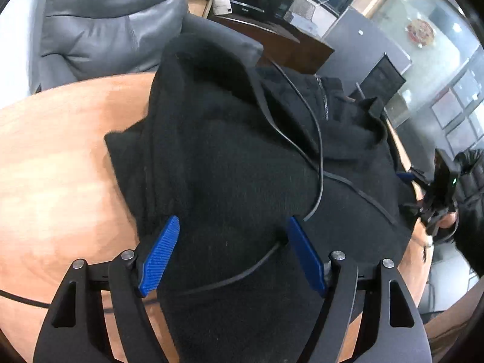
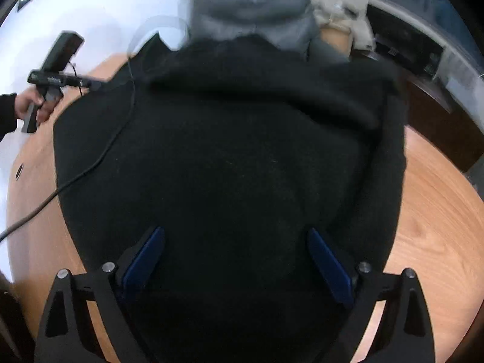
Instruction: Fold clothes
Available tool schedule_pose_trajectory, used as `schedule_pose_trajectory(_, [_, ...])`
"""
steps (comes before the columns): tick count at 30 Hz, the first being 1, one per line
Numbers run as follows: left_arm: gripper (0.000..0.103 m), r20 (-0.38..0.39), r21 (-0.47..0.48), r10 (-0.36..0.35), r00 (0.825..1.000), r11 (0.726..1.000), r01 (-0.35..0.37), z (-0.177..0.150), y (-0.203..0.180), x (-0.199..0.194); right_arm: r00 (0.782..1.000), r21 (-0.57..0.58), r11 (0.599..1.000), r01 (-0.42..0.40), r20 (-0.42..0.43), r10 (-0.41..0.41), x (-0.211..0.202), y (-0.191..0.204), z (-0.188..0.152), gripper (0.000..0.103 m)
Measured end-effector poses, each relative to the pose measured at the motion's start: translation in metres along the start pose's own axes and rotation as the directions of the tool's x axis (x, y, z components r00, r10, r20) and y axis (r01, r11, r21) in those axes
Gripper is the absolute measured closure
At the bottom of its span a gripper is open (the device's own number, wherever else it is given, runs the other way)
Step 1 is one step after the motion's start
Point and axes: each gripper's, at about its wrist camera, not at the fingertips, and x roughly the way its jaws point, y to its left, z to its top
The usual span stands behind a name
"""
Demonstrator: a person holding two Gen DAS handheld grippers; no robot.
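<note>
A black fleece garment [image 1: 230,163] with a zipper lies bunched on the round wooden table [image 1: 60,166]. My left gripper [image 1: 233,227] is open, its blue pads [image 1: 160,254] spread just above the fabric. My right gripper [image 2: 236,236] is open too, its blue pads [image 2: 329,263] wide apart over the same garment [image 2: 230,163]. The right gripper shows at the garment's right edge in the left wrist view [image 1: 435,193]. The left gripper shows at the garment's far left in the right wrist view [image 2: 54,75], held by a hand.
A thin black cable [image 1: 314,139] runs across the garment and off the table [image 2: 36,211]. A grey leather chair [image 1: 106,21] stands behind the table. A dark wooden desk [image 1: 272,36] and glass cabinets [image 1: 423,30] stand further back.
</note>
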Motion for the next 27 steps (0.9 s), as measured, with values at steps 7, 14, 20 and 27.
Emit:
schedule_pose_trajectory(7, [0.028, -0.105, 0.039, -0.01, 0.994, 0.999, 0.014, -0.06, -0.028, -0.024, 0.996, 0.015, 0.998, -0.061, -0.066, 0.061, -0.029, 0.03, -0.046, 0.005])
schedule_pose_trajectory(14, [0.03, -0.051, 0.013, -0.039, 0.998, 0.999, 0.04, -0.045, -0.052, -0.073, 0.992, -0.047, 0.991, -0.125, -0.004, 0.125, -0.078, 0.055, -0.037, 0.009])
schedule_pose_trajectory(20, [0.022, -0.14, 0.17, -0.07, 0.988, 0.981, 0.094, -0.013, -0.063, -0.029, 0.915, -0.283, 0.877, -0.388, -0.231, 0.33, -0.02, 0.101, 0.011, 0.013])
schedule_pose_trajectory(27, [0.03, -0.099, 0.048, -0.096, 0.99, 0.994, 0.101, -0.009, -0.037, -0.027, 0.963, -0.177, 0.948, -0.265, -0.007, 0.268, 0.012, 0.06, 0.059, 0.024])
